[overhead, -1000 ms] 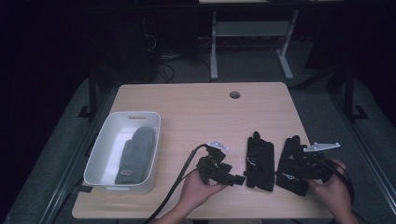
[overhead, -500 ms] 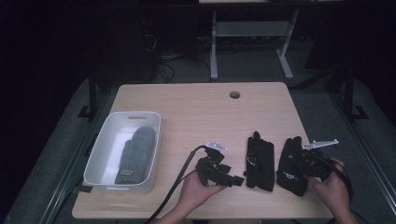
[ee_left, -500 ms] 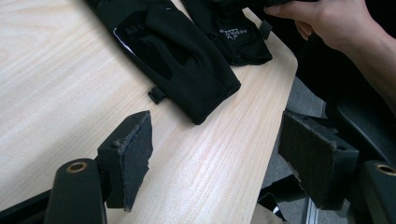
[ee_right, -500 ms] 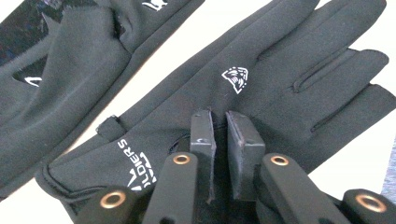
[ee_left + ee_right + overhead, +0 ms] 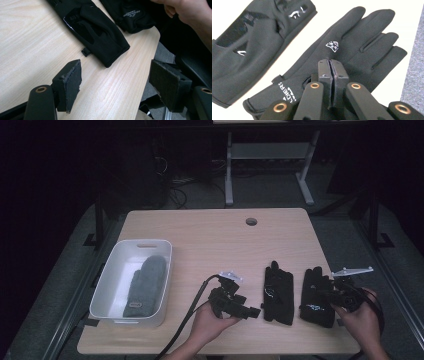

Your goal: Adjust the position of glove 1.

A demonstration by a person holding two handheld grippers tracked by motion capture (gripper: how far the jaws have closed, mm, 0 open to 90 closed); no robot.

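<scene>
Since the earlier frame, the right gripper (image 5: 331, 62) has been kept over the right-hand black glove (image 5: 316, 296) while its jaws have just been closing; they are now pressed together atop the glove's back, with no fabric seen caught between them. Just beside it, toward the left, the second black glove (image 5: 278, 292) is laid flat on the counter (image 5: 210, 235). The left gripper (image 5: 239, 306) is held near that glove, jaws spread, nothing between them.
</scene>
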